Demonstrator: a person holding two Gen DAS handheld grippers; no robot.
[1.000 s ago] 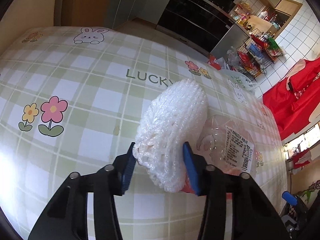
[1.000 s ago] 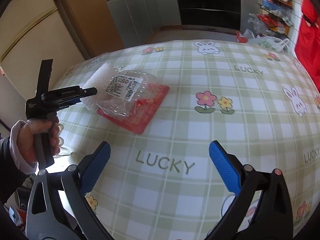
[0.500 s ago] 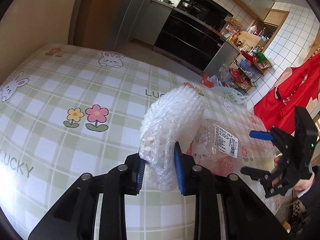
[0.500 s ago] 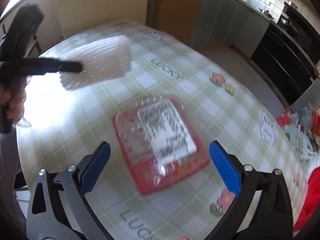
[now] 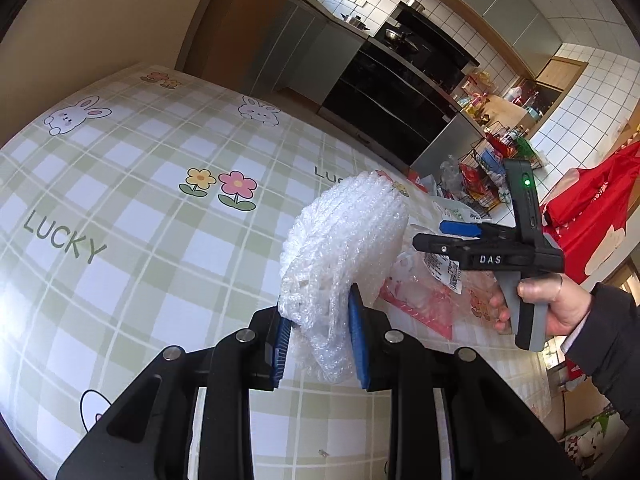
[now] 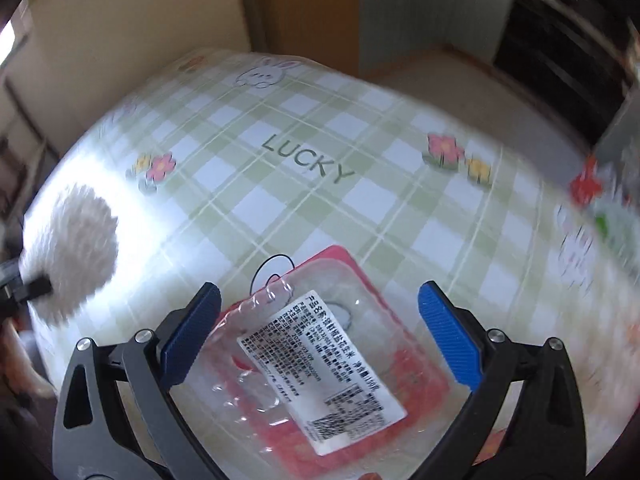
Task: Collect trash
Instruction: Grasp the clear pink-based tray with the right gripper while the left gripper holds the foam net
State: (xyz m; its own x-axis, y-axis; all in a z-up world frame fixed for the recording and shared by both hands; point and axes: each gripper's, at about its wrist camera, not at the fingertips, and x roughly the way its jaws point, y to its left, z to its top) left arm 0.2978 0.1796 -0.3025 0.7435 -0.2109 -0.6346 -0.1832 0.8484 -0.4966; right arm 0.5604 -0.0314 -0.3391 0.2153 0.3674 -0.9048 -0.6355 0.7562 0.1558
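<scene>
Foam net pinched in left tool; right tool wide over tray.

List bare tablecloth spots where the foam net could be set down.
Free: the checked tablecloth from the LUCKY print past the flower pair to the rabbits. Crowded: the right, where the clear plastic clamshell on its red tray lies under the open right gripper.

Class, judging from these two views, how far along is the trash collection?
Done: the white foam net is clamped in the left tongs, clear of the table. In hand: the open right tongs hover over the clear plastic tray. Left: grip that tray; no bin is visible.
</scene>
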